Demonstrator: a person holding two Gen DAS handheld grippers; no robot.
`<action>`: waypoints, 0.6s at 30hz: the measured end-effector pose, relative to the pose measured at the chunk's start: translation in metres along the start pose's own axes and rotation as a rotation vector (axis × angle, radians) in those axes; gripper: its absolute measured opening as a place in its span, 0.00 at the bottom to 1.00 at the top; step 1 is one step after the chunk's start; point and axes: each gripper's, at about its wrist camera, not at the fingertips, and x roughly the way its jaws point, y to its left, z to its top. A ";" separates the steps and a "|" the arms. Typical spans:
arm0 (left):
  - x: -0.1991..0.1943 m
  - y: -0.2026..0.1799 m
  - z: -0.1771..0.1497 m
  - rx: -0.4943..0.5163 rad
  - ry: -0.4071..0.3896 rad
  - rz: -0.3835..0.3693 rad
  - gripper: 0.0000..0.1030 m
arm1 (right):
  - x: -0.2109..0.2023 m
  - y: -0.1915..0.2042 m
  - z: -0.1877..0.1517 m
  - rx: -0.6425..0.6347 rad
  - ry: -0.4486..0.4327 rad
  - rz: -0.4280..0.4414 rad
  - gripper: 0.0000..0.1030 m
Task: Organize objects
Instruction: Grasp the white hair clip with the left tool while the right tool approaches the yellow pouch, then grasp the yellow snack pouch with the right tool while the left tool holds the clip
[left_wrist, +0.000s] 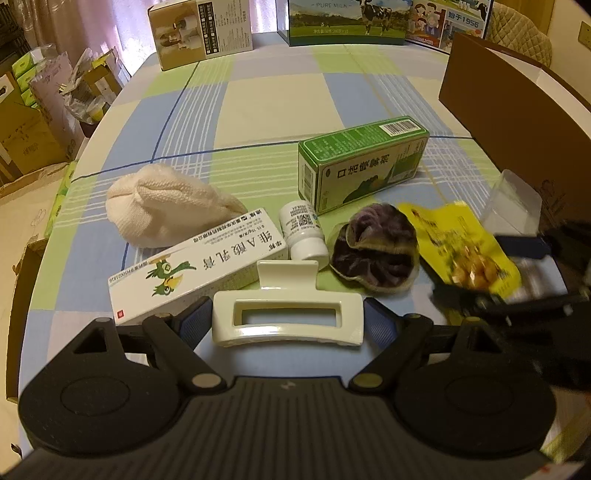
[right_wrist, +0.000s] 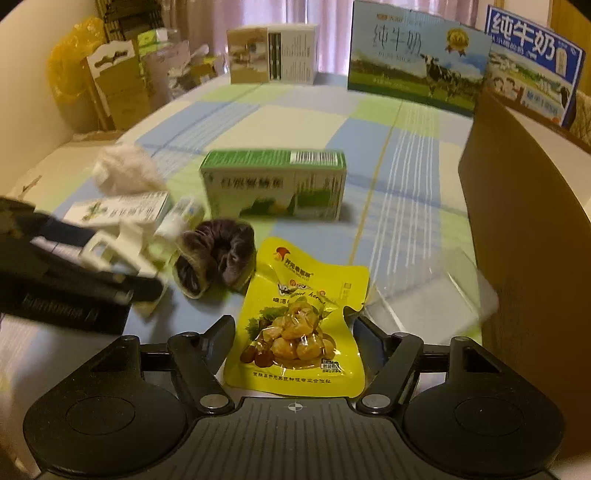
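Hair clip (left_wrist: 288, 317) lies crosswise between left tool's (left_wrist: 288, 321) fingers.

Left tool (left_wrist: 288, 317) – matte black plastic body, ribbed grey-black centre plate, two round housings with shallow circular recesses. Finger links black, triangular cut-outs, pale round pivot screws; fingers (left_wrist: 194, 314) carried blue ribbed pads. Right tool (right_wrist: 295, 334) – same black build, small white crosshair mark on centre plate, silver pivot screws, fingers (right_wrist: 221, 328) black.
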 end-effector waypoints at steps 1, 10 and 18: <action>-0.001 0.000 -0.001 0.002 0.004 -0.001 0.82 | -0.003 0.001 -0.003 -0.001 0.013 0.001 0.66; -0.006 -0.004 -0.010 0.028 0.021 -0.020 0.83 | -0.005 0.003 -0.010 0.051 0.021 -0.010 0.69; 0.003 -0.008 -0.010 0.056 0.037 0.003 0.82 | 0.000 0.005 -0.011 0.040 -0.002 -0.023 0.67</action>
